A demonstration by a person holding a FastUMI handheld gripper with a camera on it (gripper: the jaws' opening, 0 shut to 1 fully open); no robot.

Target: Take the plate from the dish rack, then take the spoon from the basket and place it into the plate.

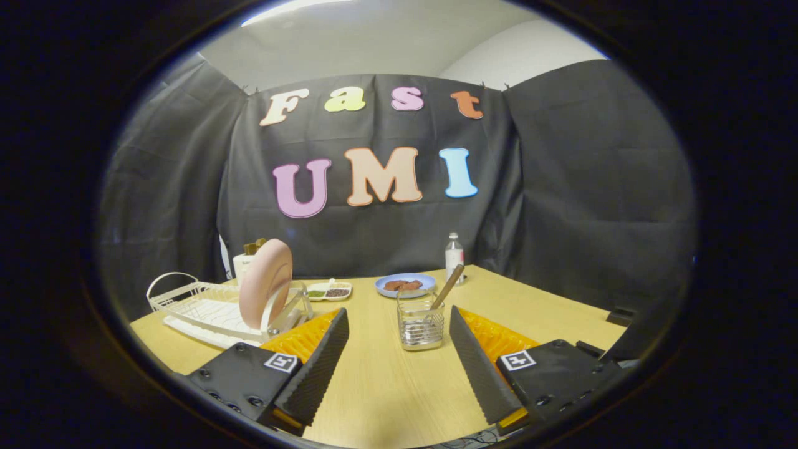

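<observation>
- Fingers [399, 324] spread wide, gripping nothing, hovering low over the pale wooden counter [386, 386].
- Pink plate [266, 292] standing on edge in the white wire dish rack [199, 305], off to the left, just beyond the left finger's tip.
- Wooden-handled spoon [447, 288] leaning up and to the right out of the clear basket [421, 324], which sits just ahead of the fingers, nearer the right one.
- Step in hand, by the look of it: the very first one, plate not yet taken from the rack, spoon untouched.
- Next move likely calls for swinging left toward the rack, lining the fingers across the plate's upper rim, closing on it and lifting it straight up out of the slot before laying it flat on bare counter.
- Care needed with the rack's wire hoops beside the plate: a tilted pull could snag the rim.
- Around: small white tray with two dark fillings [329, 290] behind the rack; blue plate with brown food [405, 284] at the far middle; clear bottle with white cap [454, 254] just behind the spoon; white container with something brown on top [246, 259] behind the pink plate.
- Basket stands close to the straight path forward; not in the way of a leftward reach.
</observation>
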